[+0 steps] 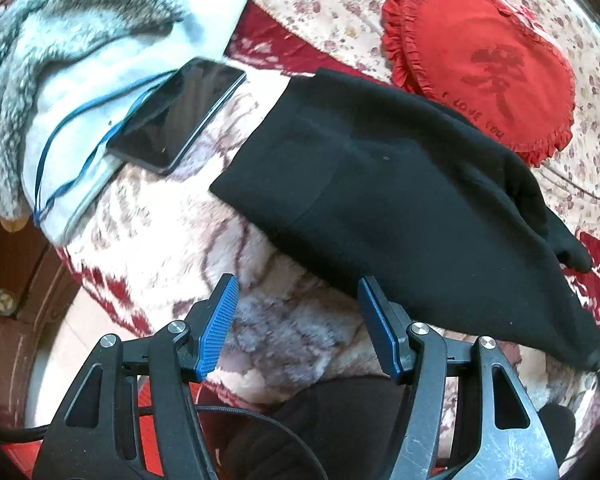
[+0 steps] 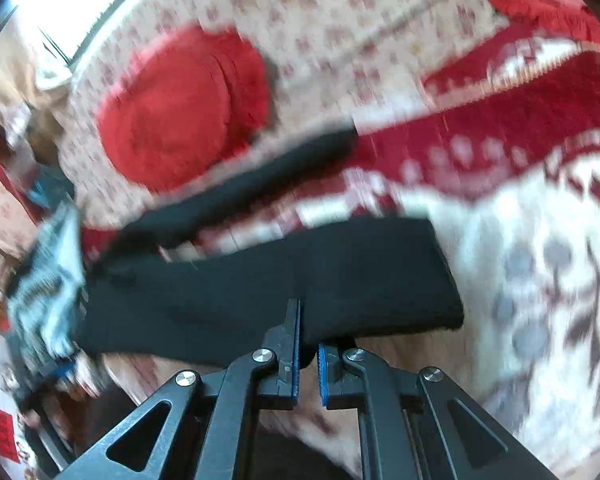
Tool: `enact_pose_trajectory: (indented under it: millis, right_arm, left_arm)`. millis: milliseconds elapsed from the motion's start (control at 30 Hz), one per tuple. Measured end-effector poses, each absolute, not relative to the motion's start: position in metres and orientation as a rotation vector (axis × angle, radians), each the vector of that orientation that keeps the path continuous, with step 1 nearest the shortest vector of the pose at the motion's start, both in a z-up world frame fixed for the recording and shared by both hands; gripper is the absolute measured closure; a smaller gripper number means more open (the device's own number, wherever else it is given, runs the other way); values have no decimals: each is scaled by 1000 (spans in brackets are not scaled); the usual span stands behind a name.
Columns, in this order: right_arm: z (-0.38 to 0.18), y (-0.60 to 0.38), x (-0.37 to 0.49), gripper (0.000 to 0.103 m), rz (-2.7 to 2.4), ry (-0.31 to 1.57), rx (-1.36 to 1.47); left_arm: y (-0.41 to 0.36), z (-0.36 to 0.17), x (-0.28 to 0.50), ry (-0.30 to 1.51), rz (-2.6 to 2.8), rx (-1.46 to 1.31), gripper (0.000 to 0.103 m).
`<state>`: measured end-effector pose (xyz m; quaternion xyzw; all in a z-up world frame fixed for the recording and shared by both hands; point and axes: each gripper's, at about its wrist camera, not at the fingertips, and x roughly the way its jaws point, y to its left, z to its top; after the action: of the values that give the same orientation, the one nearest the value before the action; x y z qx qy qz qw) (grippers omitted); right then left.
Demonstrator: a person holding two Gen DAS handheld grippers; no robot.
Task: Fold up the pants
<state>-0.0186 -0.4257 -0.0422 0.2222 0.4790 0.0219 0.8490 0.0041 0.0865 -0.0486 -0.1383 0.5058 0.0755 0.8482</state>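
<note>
Lying across the patterned bed, the black pants are pinched at their near edge by the right gripper; the left gripper is held wide, empty. Thin hold: cloth could be lost, or the phone snagged.

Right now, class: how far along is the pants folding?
Done: the black pants lie on the blanket, apparently folded lengthwise. In hand: the right gripper pinches their near edge; the left gripper is open and empty. Left: folding them across.
</note>
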Motion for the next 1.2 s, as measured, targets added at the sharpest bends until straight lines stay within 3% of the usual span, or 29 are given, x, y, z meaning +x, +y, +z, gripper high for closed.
enact_pose_trajectory:
  millis: [133, 267, 700, 1000, 1067, 1200]
  right_arm:
    - [-60, -430, -31, 94, 15, 1052, 507]
    - [-37, -442, -36, 71, -15, 969, 529]
    - [-18, -326, 19, 68, 336, 973, 455]
    - [-34, -163, 33, 63, 612, 984, -3]
    - [-43, -143, 30, 62, 611, 984, -125]
    - [-58, -125, 26, 62, 599, 971, -297]
  left_arm:
    - [99, -47, 0, 1063, 172, -336, 41]
    - [116, -48, 1, 1053, 171, -427, 41]
    - [122, -66, 40, 1048, 190, -582, 41]
    - [105, -70, 61, 1106, 213, -449, 32]
    - [108, -73, 65, 1117, 211, -483, 27]
    - [106, -74, 63, 1105, 212, -472, 27]
